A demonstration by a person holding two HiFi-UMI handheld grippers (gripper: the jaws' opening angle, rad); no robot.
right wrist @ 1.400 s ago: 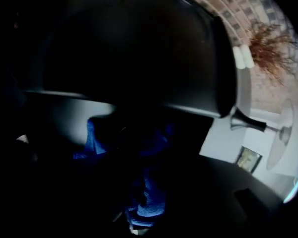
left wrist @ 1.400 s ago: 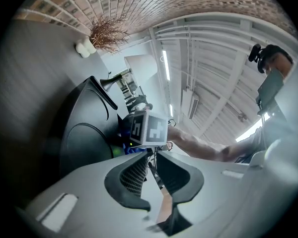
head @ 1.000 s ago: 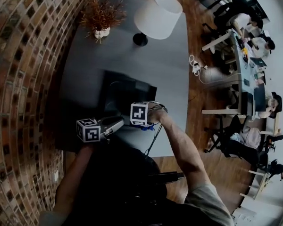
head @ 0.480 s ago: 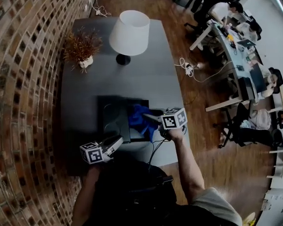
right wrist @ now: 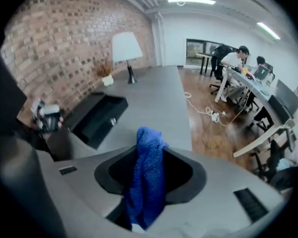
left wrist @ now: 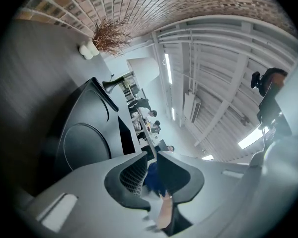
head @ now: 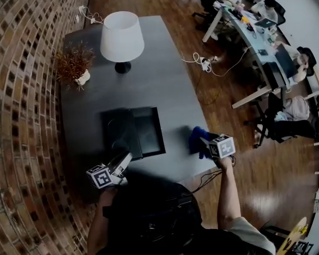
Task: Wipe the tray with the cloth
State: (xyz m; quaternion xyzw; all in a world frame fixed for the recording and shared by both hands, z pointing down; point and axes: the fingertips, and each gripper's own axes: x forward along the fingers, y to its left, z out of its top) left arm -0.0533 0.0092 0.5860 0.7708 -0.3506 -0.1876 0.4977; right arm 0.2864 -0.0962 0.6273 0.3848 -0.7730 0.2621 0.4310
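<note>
The left gripper (head: 125,159) sat at seven o'clock in the head view, jaws together, pointing toward one o'clock. The right gripper (head: 204,141), on an outstretched forearm (head: 227,195) at four o'clock, pointed toward ten o'clock with its jaws clamped on the cloth (head: 195,137).

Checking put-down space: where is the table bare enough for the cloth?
Bare table between lamp and tray, and right of the tray up to the right gripper holding the cloth. Crowded: the far-left corner with lamp and plant, and the tray's near corner by the left gripper.
</note>
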